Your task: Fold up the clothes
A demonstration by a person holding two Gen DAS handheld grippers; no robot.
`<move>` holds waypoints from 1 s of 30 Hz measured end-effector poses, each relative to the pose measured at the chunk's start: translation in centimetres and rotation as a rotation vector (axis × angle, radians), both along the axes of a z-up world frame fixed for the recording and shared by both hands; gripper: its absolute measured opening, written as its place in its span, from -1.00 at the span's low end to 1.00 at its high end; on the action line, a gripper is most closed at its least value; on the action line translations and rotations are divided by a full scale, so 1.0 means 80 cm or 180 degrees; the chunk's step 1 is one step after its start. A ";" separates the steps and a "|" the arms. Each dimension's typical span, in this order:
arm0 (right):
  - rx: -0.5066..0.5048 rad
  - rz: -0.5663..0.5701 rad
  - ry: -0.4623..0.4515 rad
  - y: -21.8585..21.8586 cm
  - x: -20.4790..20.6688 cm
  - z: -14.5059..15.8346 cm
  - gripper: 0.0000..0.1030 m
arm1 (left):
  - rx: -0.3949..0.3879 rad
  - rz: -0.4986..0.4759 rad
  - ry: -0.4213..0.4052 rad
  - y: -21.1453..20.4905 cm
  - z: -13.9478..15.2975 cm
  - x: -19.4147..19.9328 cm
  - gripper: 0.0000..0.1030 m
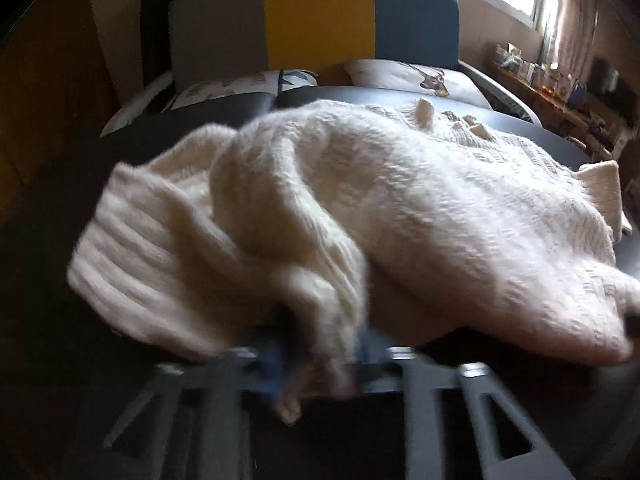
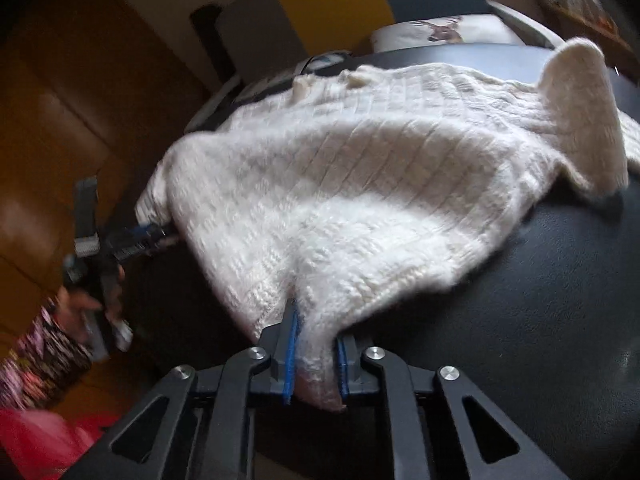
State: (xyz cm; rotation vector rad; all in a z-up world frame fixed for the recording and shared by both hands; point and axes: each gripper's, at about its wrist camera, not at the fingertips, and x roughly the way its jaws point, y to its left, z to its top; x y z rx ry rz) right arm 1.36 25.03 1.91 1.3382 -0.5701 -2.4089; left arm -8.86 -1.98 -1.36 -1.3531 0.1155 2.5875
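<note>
Broadly, a dark table (image 2: 520, 280) spreads ahead of both pairs of fingers, carrying a cream knitted sweater (image 2: 360, 168) that lies rumpled across it. Its near hem rises off the surface into both tools. Between the right gripper's (image 2: 316, 364) blue-padded fingers (image 2: 290, 356) a bunch of hem is clamped tight. Further left, the left gripper (image 1: 320, 356) pinches a hanging fold of knit between its own blurred fingers. A hand (image 2: 86, 308) in a patterned sleeve (image 2: 44, 356) grips that left tool.
</note>
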 end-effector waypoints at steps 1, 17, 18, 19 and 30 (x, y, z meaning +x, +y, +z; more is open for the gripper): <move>-0.0128 -0.0044 0.0050 0.008 0.000 0.010 -0.78 | 0.0097 -0.0054 -0.0017 -0.002 0.011 -0.001 -0.62; -0.1188 -0.0966 0.0242 0.132 0.006 0.054 -0.89 | 0.0570 -0.0551 -0.0737 -0.018 0.023 0.011 -0.61; -0.1161 -0.1058 0.0155 0.137 0.003 0.040 -0.89 | 0.0440 -0.0596 -0.0828 -0.008 0.005 0.017 -0.60; -0.1133 -0.1150 0.0067 0.141 0.000 0.026 -0.88 | 0.0244 -0.0723 -0.0792 0.005 -0.004 0.028 -0.58; 0.0107 -0.1526 0.0138 0.145 0.024 0.036 -0.53 | 0.0191 -0.1318 -0.0167 -0.023 0.083 0.070 -0.37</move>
